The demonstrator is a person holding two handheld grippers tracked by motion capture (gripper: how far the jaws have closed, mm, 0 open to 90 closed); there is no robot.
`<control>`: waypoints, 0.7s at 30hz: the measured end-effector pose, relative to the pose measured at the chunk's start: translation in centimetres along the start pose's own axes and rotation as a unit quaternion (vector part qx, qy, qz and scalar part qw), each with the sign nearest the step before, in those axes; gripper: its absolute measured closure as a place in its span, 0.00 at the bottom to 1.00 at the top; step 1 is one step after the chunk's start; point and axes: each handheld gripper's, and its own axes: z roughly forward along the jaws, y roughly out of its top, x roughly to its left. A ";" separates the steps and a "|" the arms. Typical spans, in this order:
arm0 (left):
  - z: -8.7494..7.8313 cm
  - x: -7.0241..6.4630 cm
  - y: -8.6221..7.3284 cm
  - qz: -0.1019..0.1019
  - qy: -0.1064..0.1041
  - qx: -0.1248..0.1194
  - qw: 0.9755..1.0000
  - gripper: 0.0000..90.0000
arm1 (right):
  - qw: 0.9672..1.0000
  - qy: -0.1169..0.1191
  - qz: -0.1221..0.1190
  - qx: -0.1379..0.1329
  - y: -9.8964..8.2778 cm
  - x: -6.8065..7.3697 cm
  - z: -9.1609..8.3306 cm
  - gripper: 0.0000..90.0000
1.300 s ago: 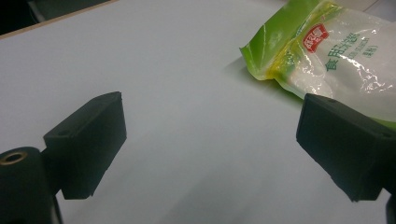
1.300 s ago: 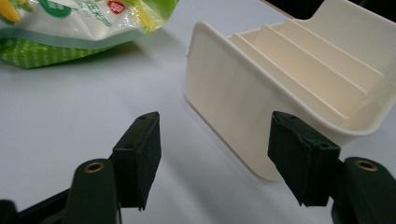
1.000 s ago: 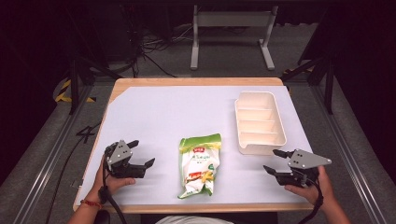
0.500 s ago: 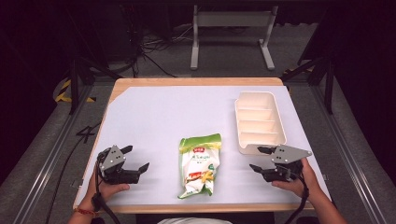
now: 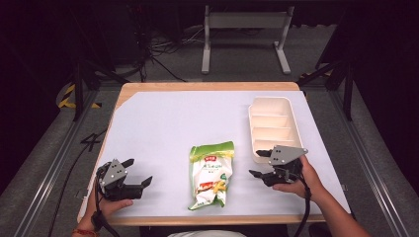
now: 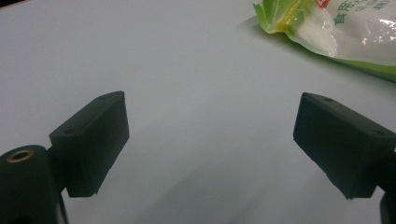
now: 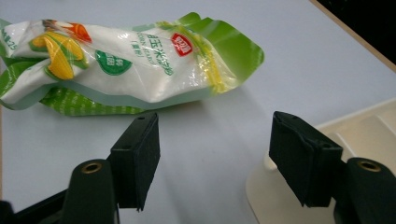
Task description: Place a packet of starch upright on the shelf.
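A green and white snack bag (image 5: 211, 175) printed with corn lies flat near the front middle of the white-covered table. My left gripper (image 5: 140, 171) hovers open well to the bag's left and points toward it. In the left gripper view its jaws (image 6: 210, 135) stand wide with nothing between them, and the bag's corner (image 6: 345, 32) is at the upper right. My right gripper (image 5: 255, 163) is open just right of the bag, at the front end of the cream divided tray (image 5: 274, 127). The right gripper view has the empty jaws (image 7: 215, 154) aimed at the bag (image 7: 126, 60).
The tray's (image 7: 364, 130) compartments look empty, and it sits close beside my right jaw. The table's wooden edge (image 5: 207, 219) runs close under both hands. A metal stand (image 5: 244, 22) and cables lie on the floor beyond the table.
My right gripper has moved left, from beside the tray's front right corner to just short of the bag. My left gripper has drifted slightly left and toward the near edge.
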 end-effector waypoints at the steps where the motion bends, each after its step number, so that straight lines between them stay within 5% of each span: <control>1: 0.0 0.0 0.0 -0.001 -0.001 -0.001 1.000 0.13 | 1.000 0.004 -0.004 0.004 0.2 0.1 0.3 0.37; 12: 0.0 0.0 0.1 0.003 -0.002 -0.003 1.000 0.12 | 0.998 0.041 -0.039 0.038 3.3 1.0 2.2 0.37; 21: 0.0 -0.1 0.0 0.006 -0.011 -0.006 1.000 0.12 | 0.995 0.047 -0.061 0.065 6.8 0.5 4.4 0.36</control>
